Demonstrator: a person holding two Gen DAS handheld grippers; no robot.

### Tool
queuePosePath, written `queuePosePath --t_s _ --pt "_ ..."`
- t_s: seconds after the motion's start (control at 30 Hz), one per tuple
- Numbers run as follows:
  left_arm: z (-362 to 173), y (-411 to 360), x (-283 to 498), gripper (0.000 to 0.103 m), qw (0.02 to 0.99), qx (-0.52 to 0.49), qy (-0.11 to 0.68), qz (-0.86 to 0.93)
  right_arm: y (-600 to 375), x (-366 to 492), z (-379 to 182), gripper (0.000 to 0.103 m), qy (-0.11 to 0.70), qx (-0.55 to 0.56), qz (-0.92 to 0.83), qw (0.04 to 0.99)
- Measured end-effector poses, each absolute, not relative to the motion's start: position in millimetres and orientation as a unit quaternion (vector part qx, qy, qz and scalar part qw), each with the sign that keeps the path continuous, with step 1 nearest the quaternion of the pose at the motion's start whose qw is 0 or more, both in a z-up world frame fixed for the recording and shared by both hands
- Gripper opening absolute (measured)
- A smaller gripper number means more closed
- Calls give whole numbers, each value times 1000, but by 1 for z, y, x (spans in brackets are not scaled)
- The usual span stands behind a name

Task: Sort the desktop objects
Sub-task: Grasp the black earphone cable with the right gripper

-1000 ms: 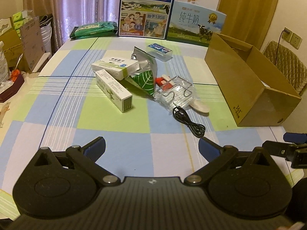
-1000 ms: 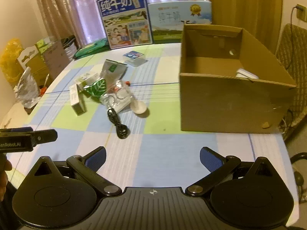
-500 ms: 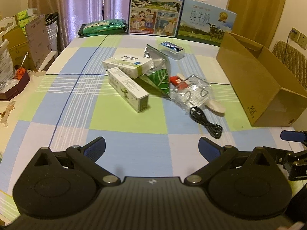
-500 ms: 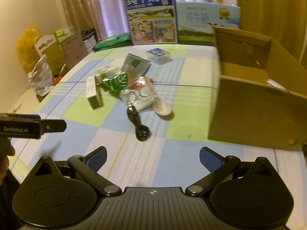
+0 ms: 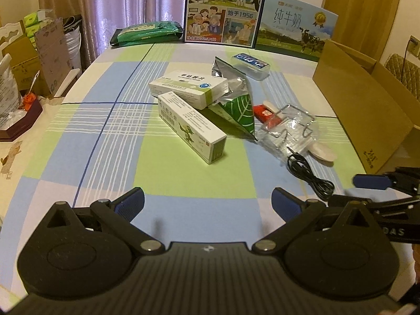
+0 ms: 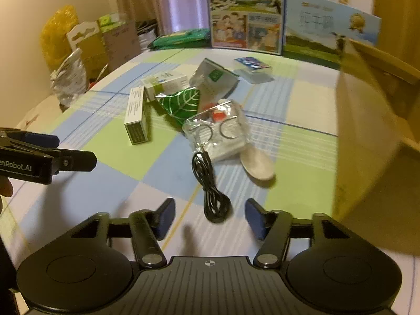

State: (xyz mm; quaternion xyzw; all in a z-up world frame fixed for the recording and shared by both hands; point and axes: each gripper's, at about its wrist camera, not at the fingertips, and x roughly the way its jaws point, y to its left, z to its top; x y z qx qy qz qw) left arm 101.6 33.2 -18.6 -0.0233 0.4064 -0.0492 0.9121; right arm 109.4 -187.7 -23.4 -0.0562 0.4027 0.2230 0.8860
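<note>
Right wrist view: we are lining up our right gripper (image 6: 210,216), jaws standing wide and empty, on the black cable (image 6: 210,183) lying on the tablecloth (image 6: 302,120) just ahead, long axis running away from us; left gripper (image 5: 207,202), also wide, is sitting farther off.

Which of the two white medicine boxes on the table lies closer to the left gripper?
The long box printed with a green crocodile. It angles toward the left gripper, while the other box with a blue round logo lies behind it, farther back.
</note>
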Motion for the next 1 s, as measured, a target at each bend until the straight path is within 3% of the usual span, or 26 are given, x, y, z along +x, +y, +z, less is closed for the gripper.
queuePosePath --t_s 0.4,0.47,0.57,0.87,1.0 --pt "-35 42 132 101 912 -25 406 -51 -161 151 -51 35 407 -111 251 871" --pt "-37 43 135 101 912 -24 406 -51 -158 152 -50 21 404 -113 252 872" --pt "-39 44 140 101 912 -27 406 -51 -154 151 -50 14 399 -116 255 873" --pt "-40 40 163 99 919 -30 390 -53 -145 155 -46 12 395 -88 256 878" --pt "-44 37 183 92 920 -33 387 -51 -147 156 -48 12 400 -77 251 878"
